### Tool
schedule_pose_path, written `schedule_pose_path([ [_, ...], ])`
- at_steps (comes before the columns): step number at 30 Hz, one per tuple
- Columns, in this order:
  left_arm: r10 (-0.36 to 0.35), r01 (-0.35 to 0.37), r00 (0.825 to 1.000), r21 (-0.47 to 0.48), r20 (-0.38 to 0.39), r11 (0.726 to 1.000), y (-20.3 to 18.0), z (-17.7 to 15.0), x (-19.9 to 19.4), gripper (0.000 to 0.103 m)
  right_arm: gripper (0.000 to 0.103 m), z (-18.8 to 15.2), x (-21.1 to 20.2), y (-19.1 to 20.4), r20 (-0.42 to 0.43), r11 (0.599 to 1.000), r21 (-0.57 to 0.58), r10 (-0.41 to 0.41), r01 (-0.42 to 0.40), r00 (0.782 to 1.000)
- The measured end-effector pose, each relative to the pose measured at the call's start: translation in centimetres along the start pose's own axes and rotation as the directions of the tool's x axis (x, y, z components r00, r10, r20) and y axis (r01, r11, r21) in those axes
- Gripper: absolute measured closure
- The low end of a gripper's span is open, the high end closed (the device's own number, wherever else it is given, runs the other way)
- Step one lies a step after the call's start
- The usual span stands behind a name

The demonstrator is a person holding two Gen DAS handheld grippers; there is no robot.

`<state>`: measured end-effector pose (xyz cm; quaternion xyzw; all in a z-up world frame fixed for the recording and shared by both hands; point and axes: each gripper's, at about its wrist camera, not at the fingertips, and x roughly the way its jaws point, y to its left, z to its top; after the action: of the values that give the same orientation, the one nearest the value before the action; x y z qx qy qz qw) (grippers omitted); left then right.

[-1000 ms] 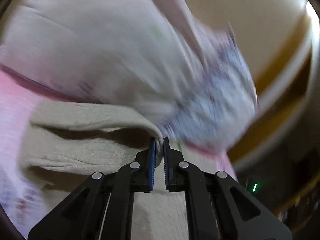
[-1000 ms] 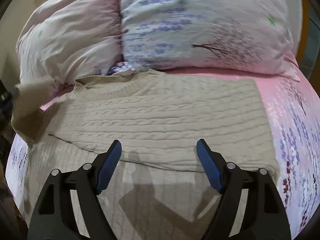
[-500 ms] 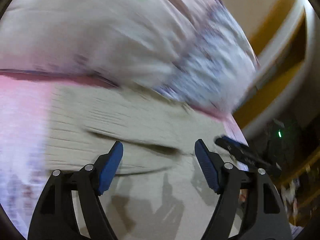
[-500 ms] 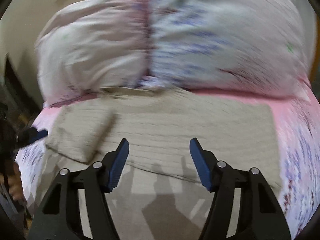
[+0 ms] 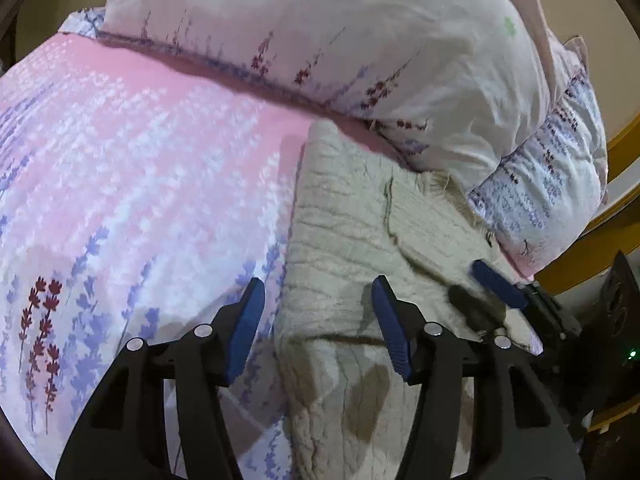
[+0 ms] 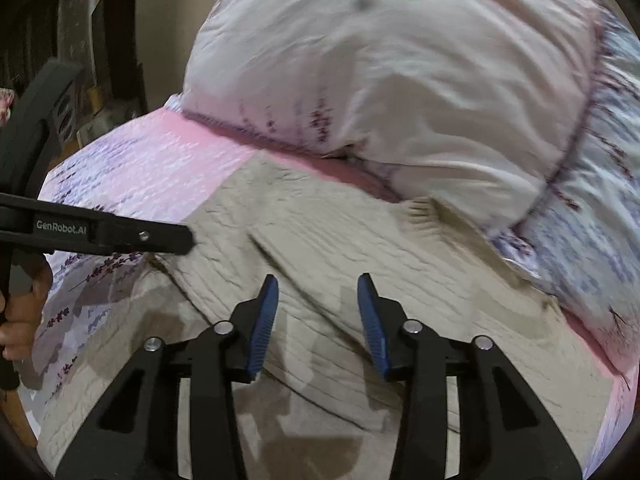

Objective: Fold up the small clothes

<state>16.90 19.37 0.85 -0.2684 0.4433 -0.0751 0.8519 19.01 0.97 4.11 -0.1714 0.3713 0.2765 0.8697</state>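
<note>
1. A beige cable-knit sweater [image 6: 360,248] lies flat on the bed, its ribbed collar [image 6: 424,216] up against the pillows, thick raised braids running across the knit.
2. The bedsheet [image 5: 140,140] is smooth pink cotton printed with lavender sprigs; two plump, crumpled pillows [image 5: 360,40] in matching print sit behind the sweater.
3. The left gripper [image 5: 318,326] hangs over the sweater's side edge, black fingers with ridged blue pads; jaws partly apart and closing, edge between them, pads not pressing.
4. The right gripper [image 6: 318,322] hovers over the sweater's middle, jaws narrower and closing, nothing pinched.
5. A hand [image 6: 20,320] holds the left gripper's handle.
</note>
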Motion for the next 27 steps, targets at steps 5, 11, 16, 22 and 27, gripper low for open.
schedule_pose_path([
  [5, -0.043, 0.043, 0.999, -0.005, -0.006, 0.999, 0.2, -0.5, 0.2, 0.053, 0.074, 0.3, 1.8, 0.7, -0.021, 0.999, -0.034, -0.019, 0.018, 1.000],
  [11, -0.053, 0.053, 0.999, -0.017, 0.002, 0.998, -0.2, -0.3, 0.7, 0.053, 0.097, 0.8, 1.1, -1.8, 0.034, 0.997, 0.072, -0.015, 0.013, 0.999],
  [16, -0.060, 0.060, 0.998, -0.024, 0.010, 0.998, 0.1, -0.4, 0.5, 0.053, 0.097, -0.6, -4.3, -9.0, 0.182, 0.937, 0.348, -0.094, 0.026, 0.979],
  [22, -0.071, 0.071, 0.997, -0.037, 0.014, 0.997, 0.3, -0.8, 0.3, 0.053, 0.097, -8.1, -9.4, -18.0, 0.192, 0.736, 0.676, -0.241, 0.050, 0.951],
  [27, -0.088, 0.089, 0.996, -0.034, 0.003, 0.995, 0.1, -1.1, 0.5, 0.054, 0.097, -15.1, -7.8, -22.5, 0.085, 0.558, 0.830, -0.099, -0.015, 0.991],
])
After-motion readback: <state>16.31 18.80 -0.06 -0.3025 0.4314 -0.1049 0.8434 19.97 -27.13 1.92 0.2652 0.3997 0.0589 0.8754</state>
